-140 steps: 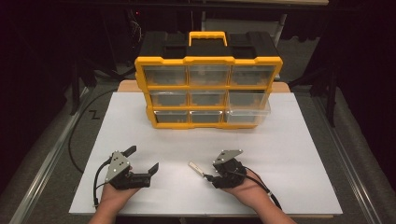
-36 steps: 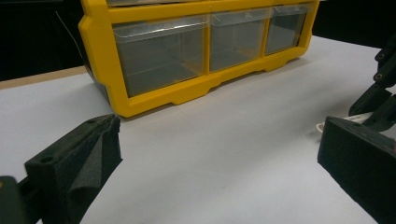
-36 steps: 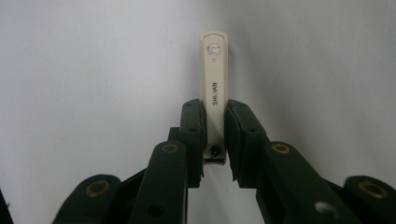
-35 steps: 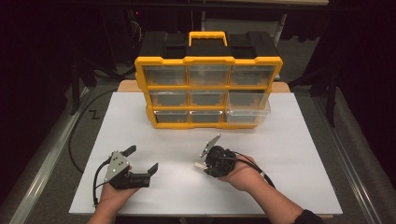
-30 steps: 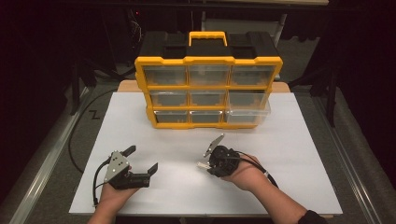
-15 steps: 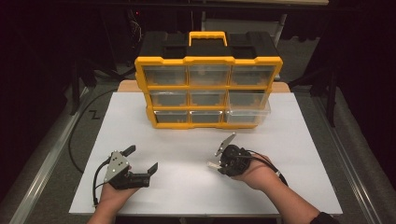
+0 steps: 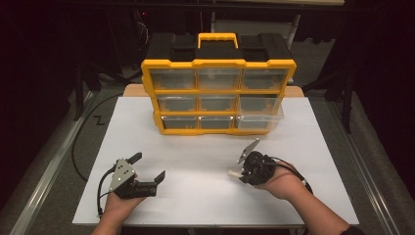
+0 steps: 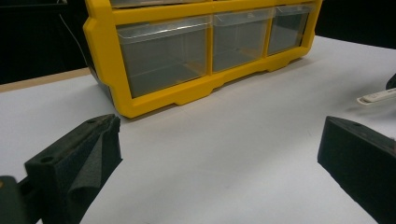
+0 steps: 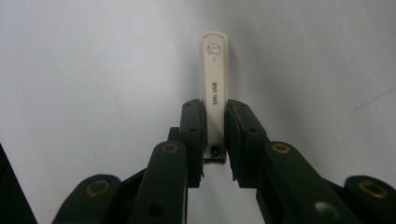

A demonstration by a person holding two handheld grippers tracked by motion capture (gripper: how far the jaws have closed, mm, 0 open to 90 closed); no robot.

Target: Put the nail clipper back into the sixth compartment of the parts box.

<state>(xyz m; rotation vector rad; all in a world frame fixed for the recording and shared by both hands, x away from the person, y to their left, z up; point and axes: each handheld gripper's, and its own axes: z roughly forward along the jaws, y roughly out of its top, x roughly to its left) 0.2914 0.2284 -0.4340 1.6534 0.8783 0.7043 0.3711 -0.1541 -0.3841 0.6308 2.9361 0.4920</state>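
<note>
Two grippers over white table, high view: left gripper jaws wide apart, right gripper holding cream nail clipper, well short of yellow drawer organizer. Left gripper view: jaws apart, organizer ahead. Right gripper view: jaws clamped on clipper's lower end.

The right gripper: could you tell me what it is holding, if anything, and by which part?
The right gripper is shut on a cream nail clipper, gripped near its cutting end, the lever end sticking out ahead. The left gripper is open, holding nothing.
</note>
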